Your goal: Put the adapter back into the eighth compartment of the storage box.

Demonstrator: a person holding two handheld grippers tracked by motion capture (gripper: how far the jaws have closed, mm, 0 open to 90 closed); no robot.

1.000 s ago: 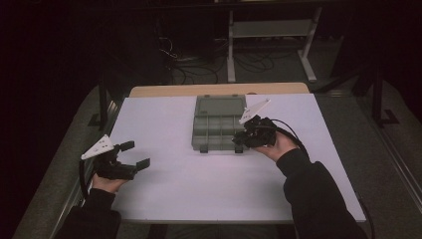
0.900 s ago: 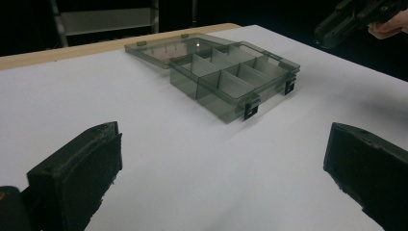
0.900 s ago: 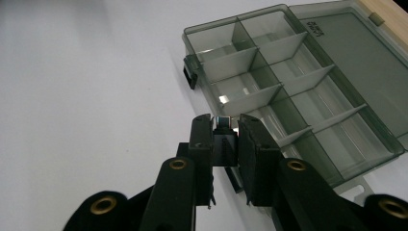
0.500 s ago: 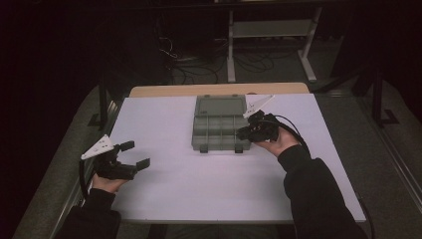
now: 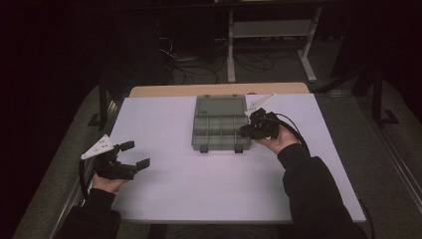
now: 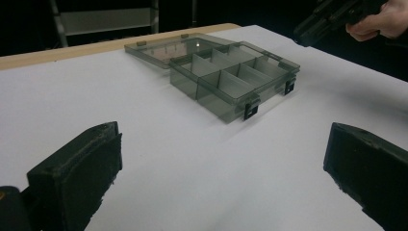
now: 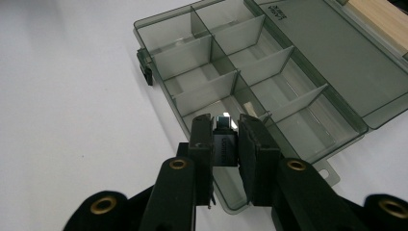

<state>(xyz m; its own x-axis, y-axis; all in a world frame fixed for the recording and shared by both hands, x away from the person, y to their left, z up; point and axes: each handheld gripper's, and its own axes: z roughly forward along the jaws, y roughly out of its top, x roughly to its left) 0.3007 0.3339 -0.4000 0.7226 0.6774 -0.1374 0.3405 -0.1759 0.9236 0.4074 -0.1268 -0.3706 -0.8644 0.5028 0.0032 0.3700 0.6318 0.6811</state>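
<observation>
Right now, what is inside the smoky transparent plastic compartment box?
The smoky transparent plastic compartment box shows bare, divided compartments. The right gripper, shut on a small dark USB-like object, hangs over the near-edge compartment and covers part of its floor.

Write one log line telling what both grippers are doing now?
right gripper: shut on small black block, over open organizer box | left gripper: open, idle on table

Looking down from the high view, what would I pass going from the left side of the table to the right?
Left gripper, fingers wide open, at the left edge of the white table → clear compartment box with its lid open, in the middle → right gripper at the box's right side, shut on a small dark object.
</observation>
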